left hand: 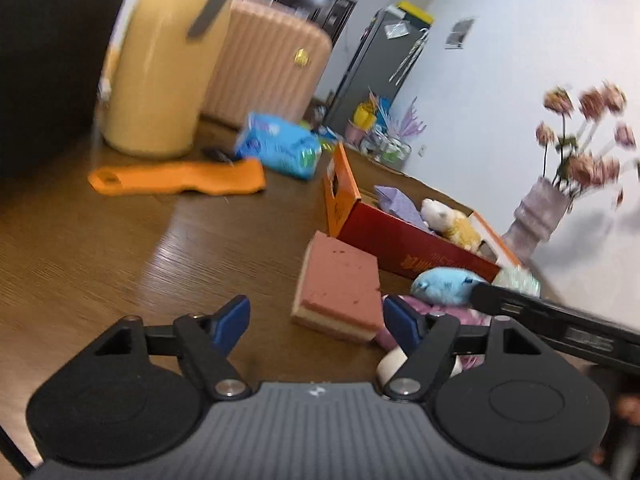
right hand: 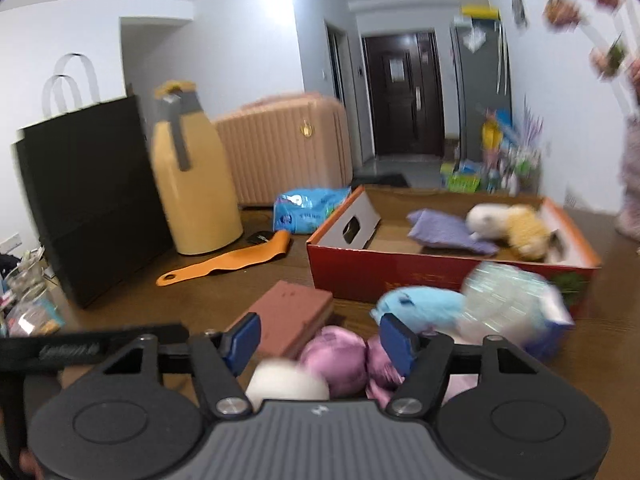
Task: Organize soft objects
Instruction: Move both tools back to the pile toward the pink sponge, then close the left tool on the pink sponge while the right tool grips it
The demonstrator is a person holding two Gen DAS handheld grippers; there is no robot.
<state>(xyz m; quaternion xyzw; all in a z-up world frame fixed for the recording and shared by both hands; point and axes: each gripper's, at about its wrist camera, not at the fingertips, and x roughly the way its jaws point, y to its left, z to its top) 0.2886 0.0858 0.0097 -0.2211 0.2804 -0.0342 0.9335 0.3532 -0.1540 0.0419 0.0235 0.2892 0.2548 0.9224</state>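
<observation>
A red cardboard box stands open on the wooden table, with a purple cloth and a yellow-white plush inside; it also shows in the left wrist view. In front of it lie a pink sponge, a blue plush, a pale green wrapped bundle, a purple satin plush and a white ball. My left gripper is open and empty just before the sponge. My right gripper is open above the purple plush and ball.
A yellow thermos, black paper bag, orange strap, blue tissue pack and pink suitcase stand at the back left. A vase of flowers stands right of the box.
</observation>
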